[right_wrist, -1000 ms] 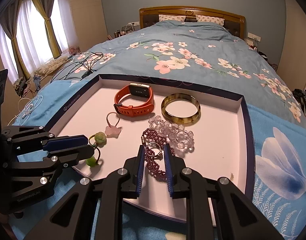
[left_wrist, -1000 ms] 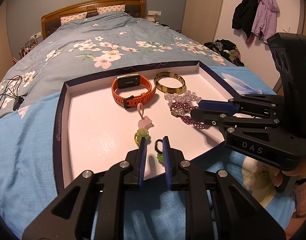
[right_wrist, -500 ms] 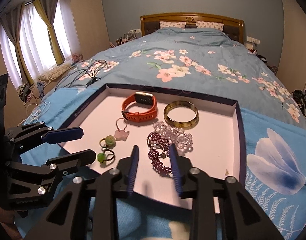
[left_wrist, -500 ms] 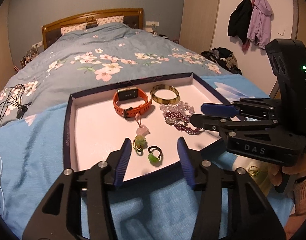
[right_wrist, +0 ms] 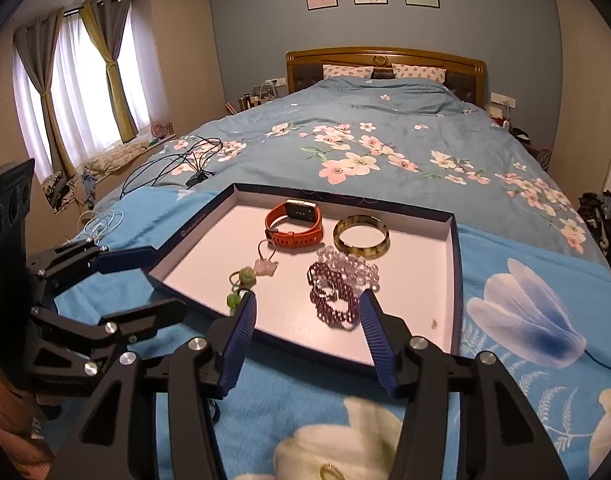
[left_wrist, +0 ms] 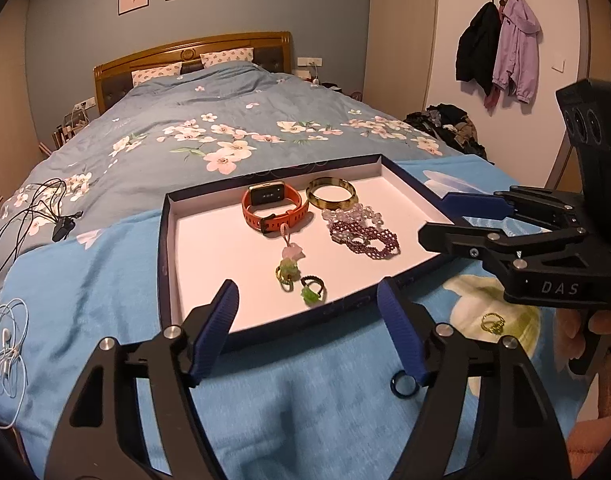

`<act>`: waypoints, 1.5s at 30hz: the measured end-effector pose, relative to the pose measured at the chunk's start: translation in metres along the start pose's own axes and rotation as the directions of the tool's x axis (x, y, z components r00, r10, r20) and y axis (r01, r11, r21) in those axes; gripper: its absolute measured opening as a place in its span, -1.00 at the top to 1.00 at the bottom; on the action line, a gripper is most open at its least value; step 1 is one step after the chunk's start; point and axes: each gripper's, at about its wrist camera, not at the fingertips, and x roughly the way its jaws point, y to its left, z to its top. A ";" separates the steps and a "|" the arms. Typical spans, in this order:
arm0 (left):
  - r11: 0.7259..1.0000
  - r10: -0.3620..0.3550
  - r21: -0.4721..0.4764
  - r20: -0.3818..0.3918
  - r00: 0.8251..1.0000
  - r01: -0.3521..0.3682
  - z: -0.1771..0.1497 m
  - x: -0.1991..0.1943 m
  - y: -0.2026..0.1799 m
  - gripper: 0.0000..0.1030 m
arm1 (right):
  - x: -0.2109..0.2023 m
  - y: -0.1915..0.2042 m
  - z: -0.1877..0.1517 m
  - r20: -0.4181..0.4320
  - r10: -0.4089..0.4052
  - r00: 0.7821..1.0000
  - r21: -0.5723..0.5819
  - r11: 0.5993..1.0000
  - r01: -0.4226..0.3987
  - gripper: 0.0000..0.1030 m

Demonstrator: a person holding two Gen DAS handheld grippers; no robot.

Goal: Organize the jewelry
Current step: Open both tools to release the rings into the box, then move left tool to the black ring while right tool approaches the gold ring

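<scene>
We hold both claws released above the blue floral bedspread [left_wrist: 85, 280], left claw [left_wrist: 311, 332] and right claw [right_wrist: 307, 332] grasping nothing. The shallow navy-rimmed white tray [left_wrist: 167, 240] holds an orange smartwatch [left_wrist: 275, 210], amber bangle [left_wrist: 331, 199], purple beaded bracelet [left_wrist: 365, 238] and green-stone ring [left_wrist: 311, 290]. A dark blue ring [left_wrist: 404, 385] lies on the bedspread just outside the tray.

Left wrist view: low over the bed [left_wrist: 105, 280], facing the headboard [left_wrist: 193, 46] at 12 o'clock, tray [left_wrist: 167, 264] near. Right wrist view: same heading, alongside. Shared: tray, bed, headboard, each other's gripper.
</scene>
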 end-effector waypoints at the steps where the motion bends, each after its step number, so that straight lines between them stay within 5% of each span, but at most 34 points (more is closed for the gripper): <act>1: 1.000 0.004 0.003 0.002 1.000 -0.004 -0.002 -0.003 -0.001 -0.41 | -0.002 0.000 -0.002 -0.002 -0.001 1.000 0.000 1.000 0.001 0.01; 8: 1.000 -0.009 0.029 0.009 1.000 0.008 -0.017 -0.019 -0.005 -0.67 | -0.020 -0.003 -0.020 -0.005 -0.005 1.000 0.015 1.000 0.005 -0.10; 19: 0.991 -0.068 0.109 -0.049 0.997 0.073 -0.048 -0.024 -0.027 -0.64 | -0.029 -0.015 -0.069 -0.110 -0.050 0.993 0.050 0.997 0.056 -0.10; 29: 0.986 -0.085 0.131 -0.110 0.990 0.099 -0.052 -0.008 -0.044 -0.52 | -0.028 -0.017 -0.092 -0.161 -0.052 0.986 0.059 0.996 0.062 -0.10; 45: 0.985 -0.113 0.106 -0.221 0.969 0.139 -0.054 0.018 -0.053 0.04 | -0.025 -0.003 -0.095 -0.166 -0.045 0.985 0.012 0.999 0.048 0.11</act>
